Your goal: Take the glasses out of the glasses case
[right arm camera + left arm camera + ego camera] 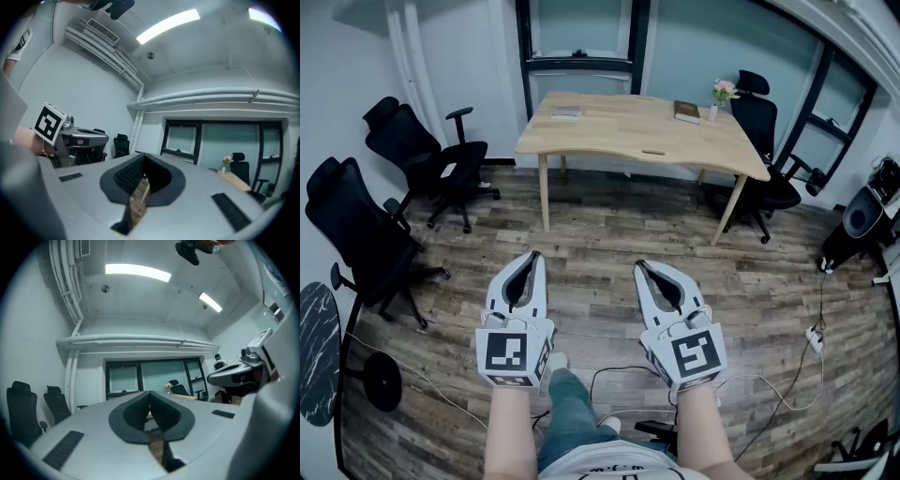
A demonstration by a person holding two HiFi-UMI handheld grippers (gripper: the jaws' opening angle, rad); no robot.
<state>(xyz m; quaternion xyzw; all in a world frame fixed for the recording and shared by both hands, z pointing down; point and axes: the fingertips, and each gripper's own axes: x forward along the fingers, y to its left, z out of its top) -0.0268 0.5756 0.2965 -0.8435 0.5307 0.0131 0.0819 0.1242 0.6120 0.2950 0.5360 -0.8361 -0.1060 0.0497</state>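
Observation:
Both grippers are held level in front of me, over the wood floor and well short of the table. My left gripper (532, 255) is shut with nothing between its jaws, and in its own view the tips (150, 393) meet. My right gripper (639, 265) is shut and empty too, its dark pads closed together (143, 155). On the light wooden table (609, 131) far ahead, a small dark flat thing (653, 152) lies near the front edge. It is too small to tell what it is. No glasses show in any view.
Two book-like things (566, 112) (686, 111) and a small vase of flowers (722, 92) sit on the table. Black office chairs stand at the left (422, 155) (356, 234) and behind the table's right end (764, 122). Cables and a power strip (814, 337) lie on the floor at right.

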